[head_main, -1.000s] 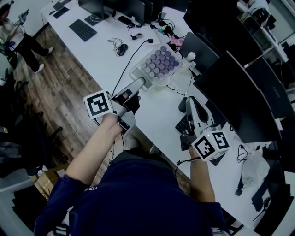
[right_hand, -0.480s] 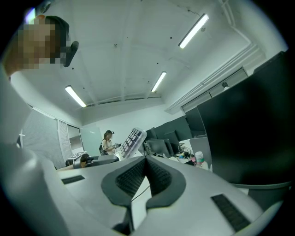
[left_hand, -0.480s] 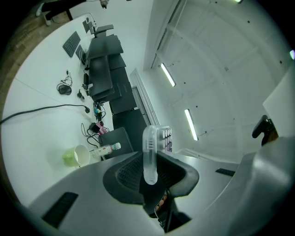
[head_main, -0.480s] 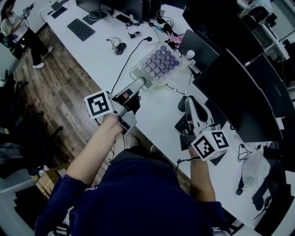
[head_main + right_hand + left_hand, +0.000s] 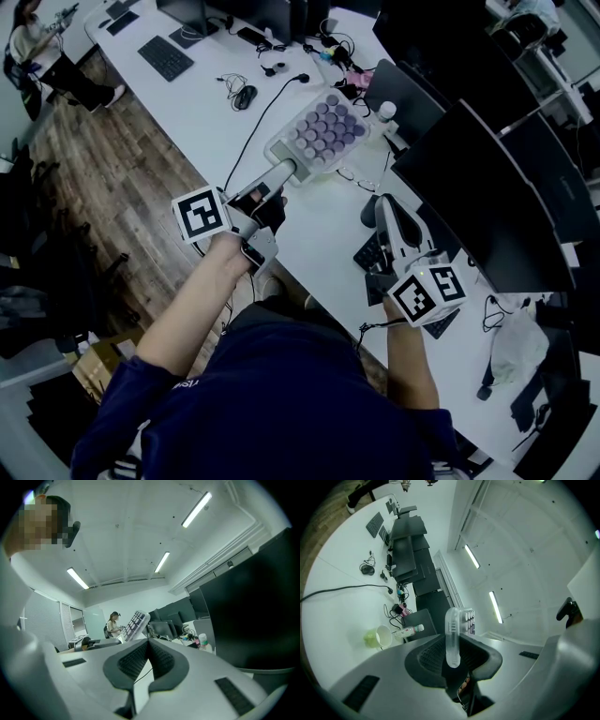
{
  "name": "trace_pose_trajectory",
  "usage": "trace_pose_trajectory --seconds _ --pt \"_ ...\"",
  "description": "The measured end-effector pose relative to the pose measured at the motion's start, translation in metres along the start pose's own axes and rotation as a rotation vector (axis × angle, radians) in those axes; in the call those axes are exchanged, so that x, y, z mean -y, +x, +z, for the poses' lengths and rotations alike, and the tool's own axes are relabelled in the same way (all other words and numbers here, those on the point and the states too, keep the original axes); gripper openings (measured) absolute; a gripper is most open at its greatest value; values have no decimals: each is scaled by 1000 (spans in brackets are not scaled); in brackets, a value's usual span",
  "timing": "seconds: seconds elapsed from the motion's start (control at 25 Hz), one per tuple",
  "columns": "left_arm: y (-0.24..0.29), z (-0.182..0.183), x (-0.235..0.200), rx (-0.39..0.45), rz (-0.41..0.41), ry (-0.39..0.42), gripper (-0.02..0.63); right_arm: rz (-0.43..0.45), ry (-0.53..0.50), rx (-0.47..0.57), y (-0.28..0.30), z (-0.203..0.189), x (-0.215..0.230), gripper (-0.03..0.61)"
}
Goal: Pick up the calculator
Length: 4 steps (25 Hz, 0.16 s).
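Note:
The calculator (image 5: 322, 129) is white with round purple keys and is held off the white desk (image 5: 211, 117), its keys facing up. My left gripper (image 5: 284, 171) is shut on its near edge. In the left gripper view the calculator (image 5: 453, 632) stands edge-on between the pads of the left gripper (image 5: 453, 657). My right gripper (image 5: 385, 204) hovers to the right over the desk's near part, shut and holding nothing. In the right gripper view the right gripper (image 5: 148, 644) has its pads meeting, and the calculator (image 5: 136, 622) shows beyond them.
Dark monitors (image 5: 487, 178) line the desk's right side, with a black keyboard (image 5: 371, 253) under my right gripper. A cable (image 5: 258, 127), a mouse (image 5: 247, 98) and another keyboard (image 5: 168, 58) lie farther along. A green cup (image 5: 376, 637) and a bottle (image 5: 408, 630) stand nearby.
Both grippers and the calculator keep their places. A person on the floor at the far top left has shifted a little.

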<state>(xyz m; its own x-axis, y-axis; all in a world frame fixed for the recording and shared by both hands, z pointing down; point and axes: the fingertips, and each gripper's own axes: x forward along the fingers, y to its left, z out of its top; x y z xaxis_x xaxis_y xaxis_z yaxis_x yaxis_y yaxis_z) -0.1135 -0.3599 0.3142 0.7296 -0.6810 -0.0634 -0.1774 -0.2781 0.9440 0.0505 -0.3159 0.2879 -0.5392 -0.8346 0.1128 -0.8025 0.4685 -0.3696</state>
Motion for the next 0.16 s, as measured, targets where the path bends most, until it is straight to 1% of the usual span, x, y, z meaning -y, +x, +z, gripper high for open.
trace_pose_trajectory --seconds 0.16 --pt "7 -4 -4 2 7 4 104 8 -1 -4 0 0 9 3"
